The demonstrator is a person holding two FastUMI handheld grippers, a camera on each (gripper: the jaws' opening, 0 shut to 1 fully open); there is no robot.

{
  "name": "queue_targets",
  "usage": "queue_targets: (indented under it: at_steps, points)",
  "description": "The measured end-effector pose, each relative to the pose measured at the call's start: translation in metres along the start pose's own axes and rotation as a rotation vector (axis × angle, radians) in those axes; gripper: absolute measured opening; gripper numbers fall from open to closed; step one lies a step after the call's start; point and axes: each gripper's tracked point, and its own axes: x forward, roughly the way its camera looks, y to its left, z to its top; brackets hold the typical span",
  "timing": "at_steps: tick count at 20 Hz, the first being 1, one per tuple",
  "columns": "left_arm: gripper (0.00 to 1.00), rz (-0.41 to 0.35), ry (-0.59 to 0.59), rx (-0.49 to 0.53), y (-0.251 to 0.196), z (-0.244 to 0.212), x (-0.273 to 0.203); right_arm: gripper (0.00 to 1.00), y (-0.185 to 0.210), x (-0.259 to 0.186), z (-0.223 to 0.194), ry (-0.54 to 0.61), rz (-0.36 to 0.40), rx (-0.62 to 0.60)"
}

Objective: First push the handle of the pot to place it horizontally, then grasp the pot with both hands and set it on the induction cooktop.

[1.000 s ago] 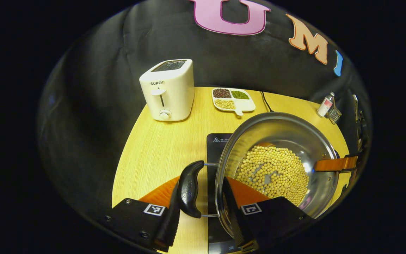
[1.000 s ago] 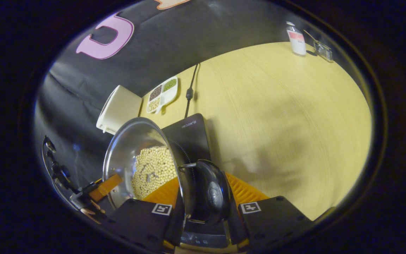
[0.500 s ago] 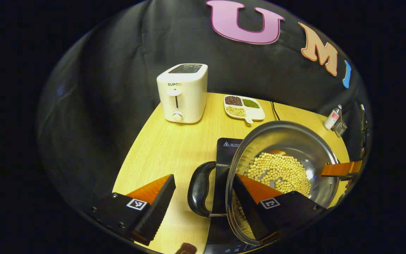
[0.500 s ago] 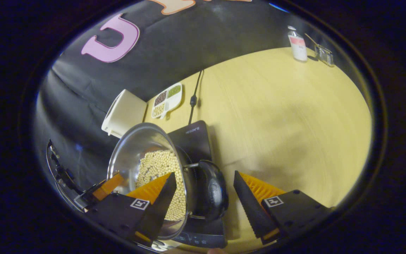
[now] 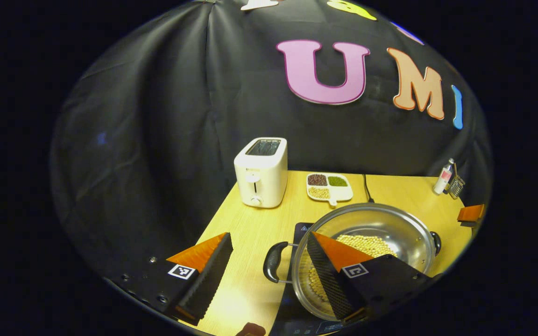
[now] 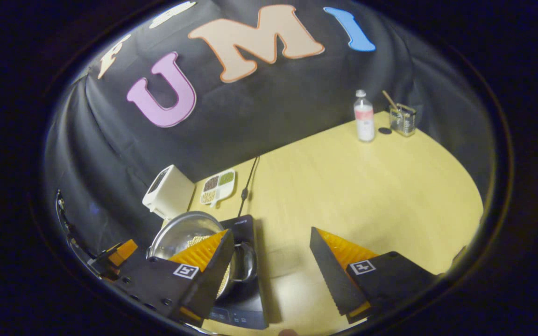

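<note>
Pot (image 5: 371, 242), steel and holding pale beans, sits on the black induction cooktop (image 6: 243, 298) near the table's (image 6: 367, 186) front edge. We see the left gripper (image 5: 269, 275) with fingers spread apart, grasping nothing, above the pot's black handle (image 5: 272, 262); the right gripper (image 6: 269, 273) is likewise spread wide and empty. Farther back stand a white toaster (image 5: 261, 172) and a divided dish (image 5: 329, 185).

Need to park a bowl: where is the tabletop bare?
Widest bare wood lies right of the black induction cooktop, up to the clear bottle and glass holder. Crowded: white toaster, divided bean dish, steel pot.
</note>
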Motion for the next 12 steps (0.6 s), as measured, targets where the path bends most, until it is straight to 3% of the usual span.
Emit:
queue_targets:
  at_steps: [1,3,4,6,7,8,9,10,12]
  points:
    - [0.98,0.002,-0.022,0.009,-0.007,0.009,-0.011,0.92,-0.005,-0.014,0.007,-0.019,-0.003,-0.017]
    - [0.98,0.006,-0.078,0.018,-0.022,0.027,-0.036,0.92,-0.013,-0.040,0.023,-0.063,0.002,-0.048]
    - [0.98,0.000,-0.100,0.015,-0.035,0.034,-0.047,1.00,-0.017,-0.053,0.033,-0.086,0.009,-0.064]
    - [0.98,-0.009,-0.126,-0.006,-0.061,0.045,-0.073,1.00,-0.025,-0.077,0.051,-0.127,0.027,-0.097]
    - [0.98,-0.014,-0.147,-0.019,-0.074,0.053,-0.089,0.92,-0.029,-0.088,0.061,-0.149,0.038,-0.110]
    - [0.98,-0.008,-0.175,-0.024,-0.084,0.062,-0.103,0.92,-0.031,-0.099,0.072,-0.175,0.053,-0.123]
    - [0.97,0.005,-0.202,-0.016,-0.096,0.068,-0.118,1.00,-0.034,-0.110,0.084,-0.201,0.070,-0.135]
    - [0.98,0.021,-0.229,-0.001,-0.107,0.076,-0.131,0.92,-0.037,-0.121,0.096,-0.226,0.089,-0.146]
    - [0.97,0.020,-0.288,0.021,-0.137,0.096,-0.156,0.92,-0.044,-0.143,0.118,-0.277,0.122,-0.173]
